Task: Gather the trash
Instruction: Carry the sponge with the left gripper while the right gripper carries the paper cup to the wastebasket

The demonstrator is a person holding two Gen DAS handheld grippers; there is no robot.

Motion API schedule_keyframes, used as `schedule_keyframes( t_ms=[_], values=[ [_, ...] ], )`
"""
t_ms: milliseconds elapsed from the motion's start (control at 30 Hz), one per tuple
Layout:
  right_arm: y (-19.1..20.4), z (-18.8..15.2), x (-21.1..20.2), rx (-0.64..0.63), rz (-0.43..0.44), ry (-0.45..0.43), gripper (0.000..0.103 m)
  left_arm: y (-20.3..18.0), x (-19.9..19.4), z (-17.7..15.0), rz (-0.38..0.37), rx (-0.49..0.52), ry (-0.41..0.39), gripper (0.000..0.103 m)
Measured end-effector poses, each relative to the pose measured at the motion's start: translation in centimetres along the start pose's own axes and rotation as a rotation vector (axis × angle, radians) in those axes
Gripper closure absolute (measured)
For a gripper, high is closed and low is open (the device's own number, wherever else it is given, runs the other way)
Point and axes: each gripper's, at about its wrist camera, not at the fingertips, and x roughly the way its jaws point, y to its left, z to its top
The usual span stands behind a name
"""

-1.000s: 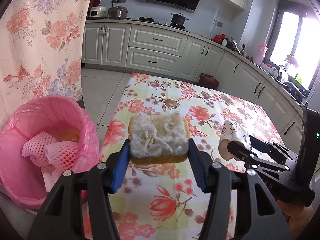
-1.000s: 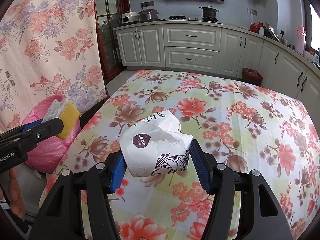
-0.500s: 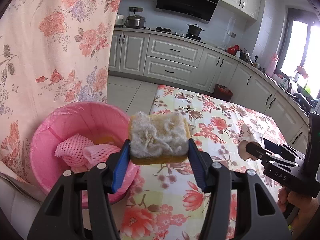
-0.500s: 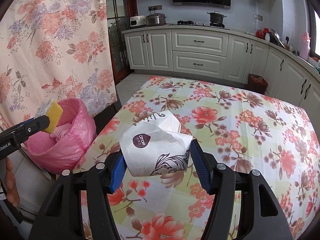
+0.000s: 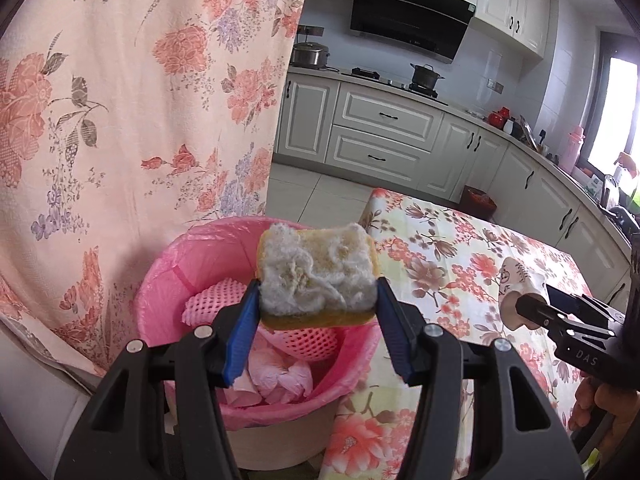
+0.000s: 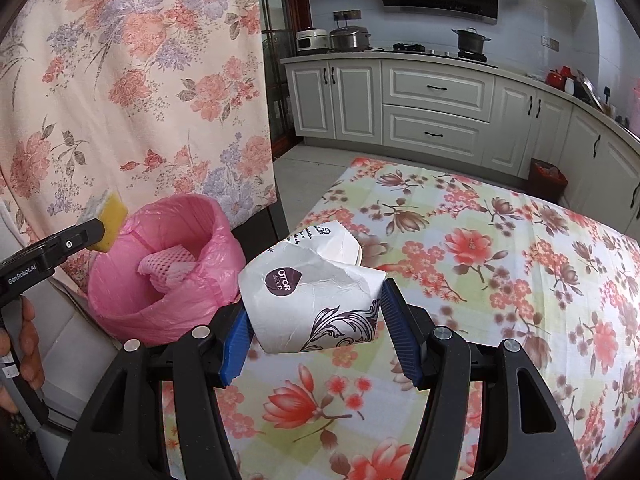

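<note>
My left gripper [image 5: 316,312] is shut on a worn yellow sponge [image 5: 316,276] with a grey fuzzy top, held above the pink-lined trash bin [image 5: 192,256]. The bin holds pink foam netting [image 5: 208,300] and crumpled pink tissue. My right gripper [image 6: 314,320] is shut on a crushed white paper cup [image 6: 308,296] with a dark round logo, over the left edge of the floral table [image 6: 500,264]. From the right wrist view the left gripper [image 6: 100,232] and its sponge [image 6: 106,216] hang just left of the bin [image 6: 160,304]. In the left wrist view the right gripper [image 5: 524,312] shows with the cup [image 5: 516,280].
A floral curtain [image 5: 120,100] hangs right behind the bin. The table's flowered cloth [image 5: 460,264] lies to the bin's right. Kitchen cabinets [image 6: 432,108] and a small red bin [image 6: 548,176] stand on the far side. A person's hand [image 6: 28,340] grips the left tool.
Both grippers have swung left and risen. The sponge has gone from over the table to above the pink bin. The cup has shifted toward the table's left edge, nearer the bin.
</note>
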Motion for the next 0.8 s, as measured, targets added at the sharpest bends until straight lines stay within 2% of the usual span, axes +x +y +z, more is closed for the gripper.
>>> schedule_keyframes(
  t_ms=[500, 800],
  values=[
    [7.2, 3.3, 3.5, -0.102, 0.09, 0.025, 0.045, 6.2, 0.2, 1.2, 0.054, -0.056, -0.006, 0.048],
    [11.2, 4.8, 6.7, -0.151, 0.131, 0.057, 0.045, 8.0, 1.3, 1.8, 0.069, -0.052, 0.019, 0.048]
  ],
)
